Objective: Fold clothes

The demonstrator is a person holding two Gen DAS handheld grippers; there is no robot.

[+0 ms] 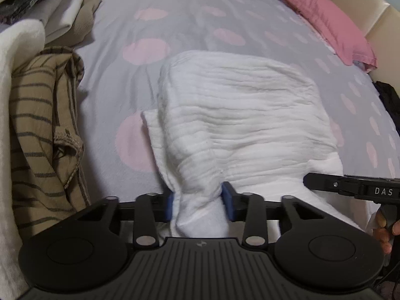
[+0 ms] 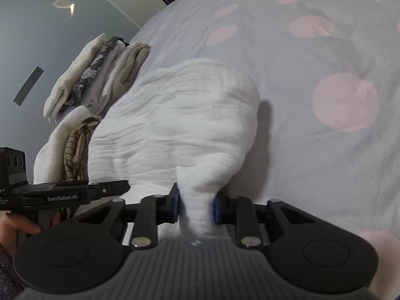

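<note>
The white cloth [image 1: 240, 115] lies on the bed sheet [image 1: 200, 12] with pink dots, and its near edge is bunched up. My left gripper [image 1: 201, 203] is squeezing one bunch, and my right gripper [image 2: 196, 210] is squeezing another (blue pads press both sides). A striped garment [image 1: 42, 130] and folded clothes [image 2: 100, 75] sit to the left.

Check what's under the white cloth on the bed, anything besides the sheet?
Only the grey sheet with pink dots shows around the white cloth. The cloth is folded over itself, near edge pinched by both grippers; whatever lies beneath its middle is covered and cannot be seen.
</note>
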